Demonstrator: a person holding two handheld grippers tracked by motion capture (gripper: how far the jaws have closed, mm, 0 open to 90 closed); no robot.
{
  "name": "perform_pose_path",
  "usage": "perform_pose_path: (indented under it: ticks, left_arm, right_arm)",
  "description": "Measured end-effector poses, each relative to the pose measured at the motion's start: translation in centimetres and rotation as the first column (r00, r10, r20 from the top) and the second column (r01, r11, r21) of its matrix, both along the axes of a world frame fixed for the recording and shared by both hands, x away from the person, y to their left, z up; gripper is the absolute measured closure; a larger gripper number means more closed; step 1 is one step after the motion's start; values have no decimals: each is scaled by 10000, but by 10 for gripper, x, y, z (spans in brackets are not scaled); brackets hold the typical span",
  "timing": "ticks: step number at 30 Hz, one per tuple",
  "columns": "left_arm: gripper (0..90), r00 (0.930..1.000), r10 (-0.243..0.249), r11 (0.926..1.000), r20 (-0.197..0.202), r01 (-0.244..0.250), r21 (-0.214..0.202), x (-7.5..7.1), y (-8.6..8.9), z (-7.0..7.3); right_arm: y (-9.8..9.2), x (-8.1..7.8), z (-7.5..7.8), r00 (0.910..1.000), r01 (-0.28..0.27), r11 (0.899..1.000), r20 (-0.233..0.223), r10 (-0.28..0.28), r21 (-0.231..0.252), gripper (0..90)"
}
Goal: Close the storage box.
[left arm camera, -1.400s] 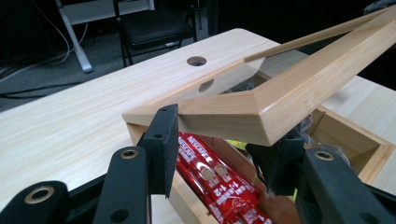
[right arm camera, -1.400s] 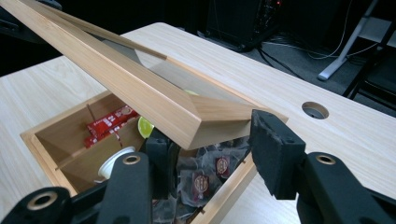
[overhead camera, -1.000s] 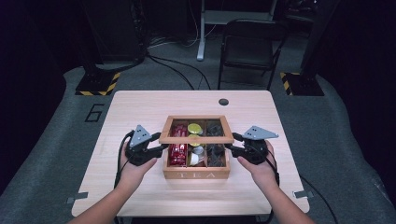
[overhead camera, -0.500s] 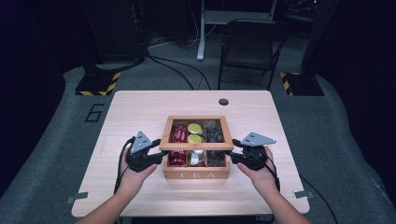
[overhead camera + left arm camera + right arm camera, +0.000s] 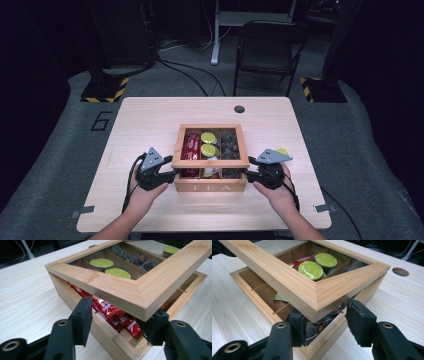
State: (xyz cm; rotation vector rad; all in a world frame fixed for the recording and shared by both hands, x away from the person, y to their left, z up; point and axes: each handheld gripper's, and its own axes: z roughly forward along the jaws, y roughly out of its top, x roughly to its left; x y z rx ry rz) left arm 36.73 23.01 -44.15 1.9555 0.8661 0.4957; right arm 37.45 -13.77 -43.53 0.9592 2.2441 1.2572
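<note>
Both hands had sunk toward the worktop (image 5: 150, 120) since the earlier frames, and the lid (image 5: 210, 163) now sat lower over the tea box (image 5: 210, 187). Nearest the person, the left tongs (image 5: 169, 175) had just been opening; their jaws stood apart around the lid's left front corner (image 5: 143, 306), one beneath it. Across the box, the right tongs (image 5: 250, 172) bracketed the right front corner (image 5: 315, 303), jaws parted. Beyond lay red sachets (image 5: 112, 312) and green-topped capsules (image 5: 310, 269). Farther back, a chair (image 5: 265, 50).
</note>
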Motion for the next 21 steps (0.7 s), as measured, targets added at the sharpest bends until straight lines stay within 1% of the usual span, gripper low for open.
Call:
perform_pose_path:
  ticks: [1,2,4,6,7,8,9,10,11,13,14,15,17,18,19,20,21]
  left_arm:
    - [449,10000,-40,10000,-20,40,65,0,1,-1]
    - [442,9999,-70,10000,-79,70,-12,0,1,-3]
    - [416,9997,-166,9999,-159,166,1,0,2,-6]
    - [389,9988,-315,9995,-387,312,-84,0,2,-8]
    - [374,9982,-359,9993,-478,356,-72,0,2,-9]
    - [368,9979,-374,9993,-528,372,-35,0,1,-10]
    - [364,9981,-384,9992,-492,388,81,0,1,-10]
    - [361,9978,-390,9992,-541,395,80,0,1,-11]
    - [355,9978,-392,9991,-544,400,132,0,0,-12]
    - [341,9974,-395,9990,-608,407,186,0,0,-15]
    - [313,9965,-467,9988,-694,475,104,1,-1,-16]
    - [280,9953,-571,9981,-779,588,193,1,-1,-17]
    - [254,9946,-727,9954,-744,770,563,-1,-3,-19]
    - [242,9928,-843,9940,-857,898,626,-2,-4,-21]
    - [232,9917,-906,9923,-907,977,768,-3,-5,-22]
    - [229,9905,-950,9912,-996,1034,830,-5,-6,-24]
    - [214,9920,-876,9932,-910,941,690,-5,-5,-25]
  right_arm:
    - [1,-1,-2,10000,-6,10000,-55,6,-3,507]
    - [1,-1,-3,10000,-78,9999,-44,78,-97,503]
    - [2,-2,-5,10000,-66,9999,-70,65,-148,488]
    - [3,-3,-8,9997,-60,9997,-230,55,-223,472]
    - [4,-3,-9,9998,-53,9994,-212,46,-333,463]
    - [4,-3,-10,9996,-67,9993,-283,57,-375,448]
    - [4,-3,-11,9995,-91,9992,-290,80,-397,433]
    - [4,-4,-11,9995,-48,9992,-321,35,-403,405]
    - [4,-3,-12,9992,-134,9991,-384,118,-408,387]
    - [5,-3,-13,9984,-149,9992,-546,128,-378,368]
    - [6,-4,-13,9983,-199,9989,-563,174,-432,353]
    - [7,-4,-14,9980,-295,9984,-576,266,-486,331]
    - [8,-4,-16,9966,-372,9970,-760,321,-672,277]
    - [9,-5,-18,9955,-457,9957,-860,388,-808,254]
    - [11,-6,-19,9955,-588,9930,-799,507,-1028,244]
    - [13,-8,-20,9961,-590,9884,-736,490,-1400,218]
    - [14,-9,-21,9967,-615,9863,-623,524,-1531,176]
